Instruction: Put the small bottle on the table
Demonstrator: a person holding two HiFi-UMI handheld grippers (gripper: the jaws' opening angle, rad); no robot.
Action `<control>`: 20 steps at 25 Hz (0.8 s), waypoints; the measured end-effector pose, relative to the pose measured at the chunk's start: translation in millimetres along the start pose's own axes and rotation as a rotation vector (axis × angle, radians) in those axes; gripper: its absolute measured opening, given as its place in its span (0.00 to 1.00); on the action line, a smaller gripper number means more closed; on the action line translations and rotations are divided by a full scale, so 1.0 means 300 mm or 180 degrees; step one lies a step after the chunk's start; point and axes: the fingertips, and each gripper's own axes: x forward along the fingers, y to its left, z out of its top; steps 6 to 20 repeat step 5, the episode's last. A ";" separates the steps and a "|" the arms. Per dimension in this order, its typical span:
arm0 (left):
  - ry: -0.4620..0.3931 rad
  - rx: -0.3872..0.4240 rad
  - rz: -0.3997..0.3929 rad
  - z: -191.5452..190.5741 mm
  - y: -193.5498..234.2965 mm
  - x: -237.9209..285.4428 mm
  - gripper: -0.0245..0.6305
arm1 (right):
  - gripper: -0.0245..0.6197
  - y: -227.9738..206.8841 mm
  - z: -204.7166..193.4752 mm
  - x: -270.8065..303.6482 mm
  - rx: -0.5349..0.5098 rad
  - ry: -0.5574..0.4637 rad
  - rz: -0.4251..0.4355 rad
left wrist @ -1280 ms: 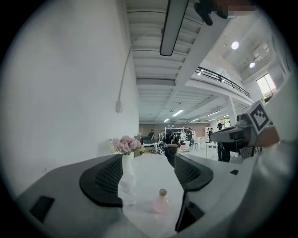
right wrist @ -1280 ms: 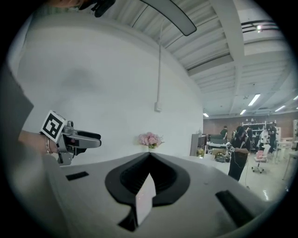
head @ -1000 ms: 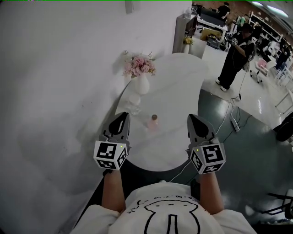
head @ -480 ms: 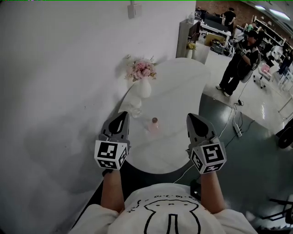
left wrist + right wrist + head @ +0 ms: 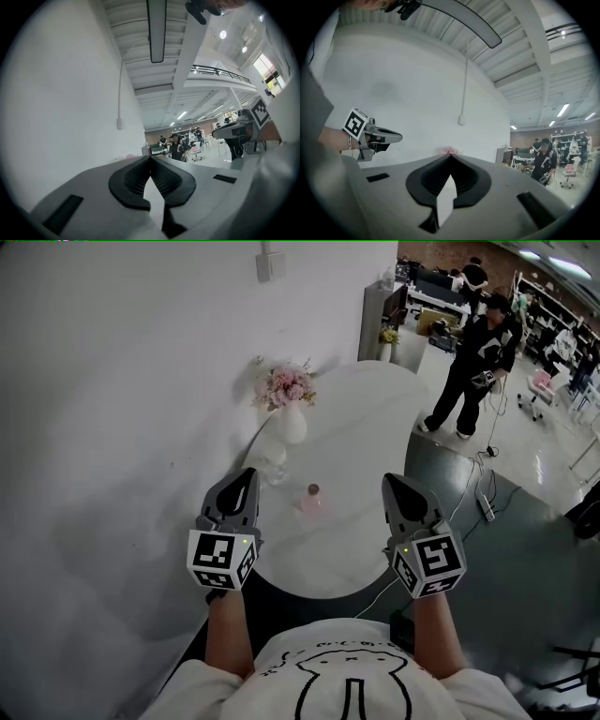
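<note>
A small pink bottle (image 5: pixel 311 500) with a dark cap stands upright on the round white table (image 5: pixel 366 437), between my two grippers and a little beyond their tips. My left gripper (image 5: pixel 245 475) is held above the table's near left edge, its jaws shut and empty. On the near right, my right gripper (image 5: pixel 393 481) is also shut with nothing in it. Both gripper views look up at the wall and ceiling, with the jaws (image 5: pixel 150 157) (image 5: pixel 450 155) meeting at the tip; the bottle is not seen there.
A white vase of pink flowers (image 5: pixel 286 395) stands at the table's left edge by the wall, a clear glass (image 5: pixel 274 463) in front of it. A person in black (image 5: pixel 469 362) stands on the floor beyond the table. A power strip and cables (image 5: pixel 485 507) lie to the right.
The head view has shifted slightly, so the table and bottle sit a little differently in frame. Both grippers stay in the same pose. The person in black has walked leftward.
</note>
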 end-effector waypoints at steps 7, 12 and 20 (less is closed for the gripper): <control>-0.0068 -0.0007 0.0037 0.039 -0.007 -0.019 0.04 | 0.03 -0.014 0.016 -0.026 0.0009 -0.0033 0.0003; -0.0068 -0.0007 0.0037 0.039 -0.007 -0.019 0.04 | 0.03 -0.014 0.016 -0.026 0.0009 -0.0033 0.0003; -0.0068 -0.0007 0.0037 0.039 -0.007 -0.019 0.04 | 0.03 -0.014 0.016 -0.026 0.0009 -0.0033 0.0003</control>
